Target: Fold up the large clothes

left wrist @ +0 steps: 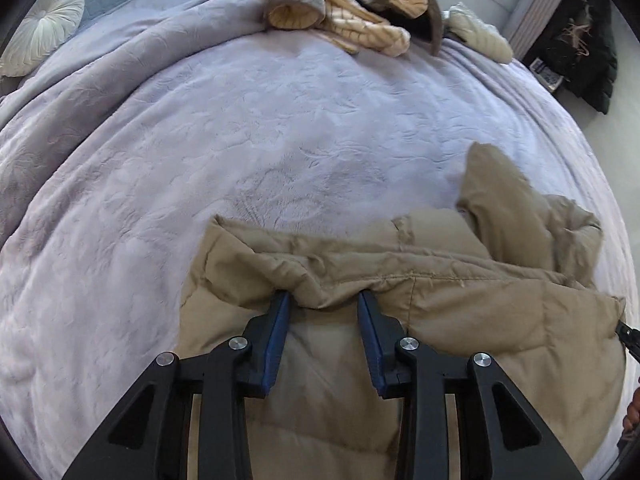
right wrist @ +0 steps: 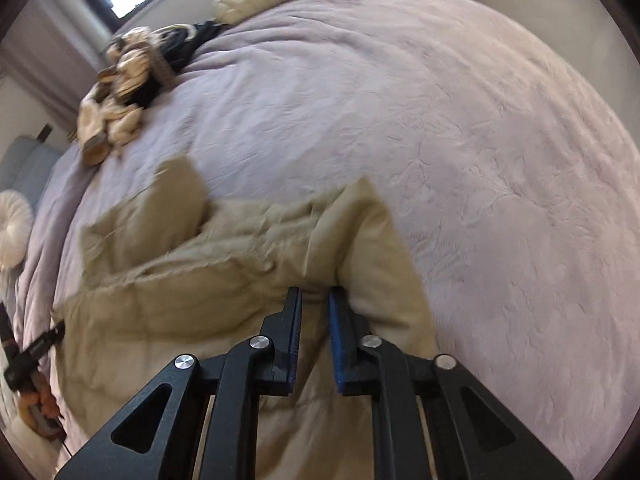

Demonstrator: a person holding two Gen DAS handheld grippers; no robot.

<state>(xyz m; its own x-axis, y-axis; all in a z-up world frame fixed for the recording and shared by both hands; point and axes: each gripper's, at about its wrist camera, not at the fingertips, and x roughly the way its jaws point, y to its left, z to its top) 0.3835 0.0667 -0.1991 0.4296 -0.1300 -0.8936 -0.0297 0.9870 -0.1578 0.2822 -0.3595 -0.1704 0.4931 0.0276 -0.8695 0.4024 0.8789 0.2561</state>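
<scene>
A tan padded jacket (left wrist: 440, 300) lies crumpled on the near part of a lavender bed blanket (left wrist: 240, 140). My left gripper (left wrist: 325, 296) points down at its folded edge. A bunched fold of the jacket sits between the blue pads (left wrist: 280, 328) and touches both, though the jaws stand fairly wide. In the right wrist view the same jacket (right wrist: 180, 300) spreads to the left, and my right gripper (right wrist: 316, 292) is shut on a raised fold near its right edge, jaws nearly together. The other gripper's tip (right wrist: 40, 344) shows at the far left with a hand.
A heap of striped cream clothes (left wrist: 340, 4) lies at the far side of the bed beside a cream quilted garment (left wrist: 480, 34). A round white cushion (left wrist: 44, 24) sits far left. A dark coat (left wrist: 580, 64) hangs off the bed's right side.
</scene>
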